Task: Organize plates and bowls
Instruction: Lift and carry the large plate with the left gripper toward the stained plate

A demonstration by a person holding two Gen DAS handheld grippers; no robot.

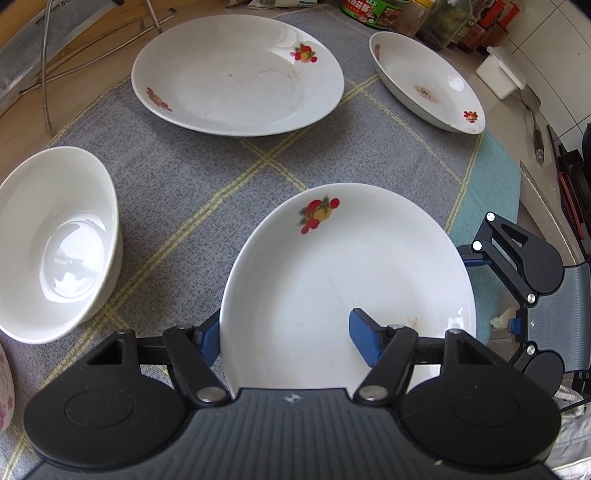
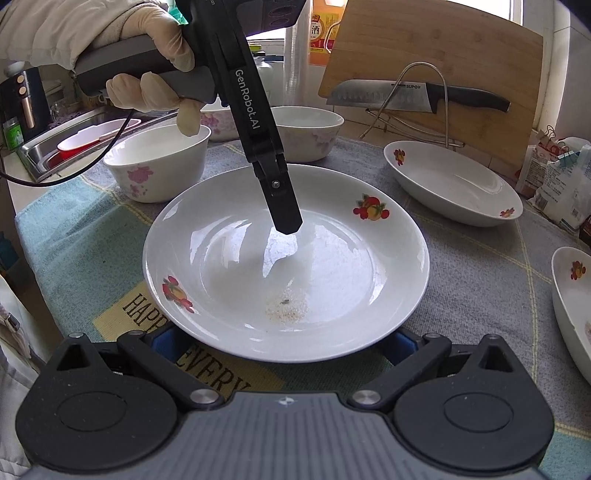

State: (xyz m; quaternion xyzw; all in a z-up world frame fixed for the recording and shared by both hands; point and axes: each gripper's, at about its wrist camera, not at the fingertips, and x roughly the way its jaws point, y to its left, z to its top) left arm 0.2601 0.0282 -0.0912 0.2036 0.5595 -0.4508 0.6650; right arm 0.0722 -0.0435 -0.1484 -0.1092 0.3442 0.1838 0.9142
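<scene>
Plates and bowls spread singly over the cloth-covered desk (image 1: 184, 177), none stacked on another, so barely begun by the look of it. Nearest: a fruit-patterned plate (image 1: 332, 266), flat on the cloth, with crumbs or a stain in its well. Left gripper (image 1: 286, 338) angled steeply down onto that plate, fingers (image 1: 364, 339) straddling the rim, one pad inside the well, the other just outside the edge. Moderately spread, but impossible to tell whether pressing on the china or merely resting there. Right gripper (image 2: 282, 341) low at the opposite side of the same plate, fingers spread wide to either side of the rim, gripping nothing. Plate not visibly lifted. Left to gather: a larger matching plate (image 1: 236, 74) beyond, a deep dish (image 1: 424, 81) far right near the jars (image 1: 417, 14), a plain white bowl (image 1: 55, 243) to the left, plus flowered bowls (image 2: 159, 162) at the back in the right wrist view. Probably the first pickup of the sorting: plates onto plates, bowls into bowls, all of it yet to do.
</scene>
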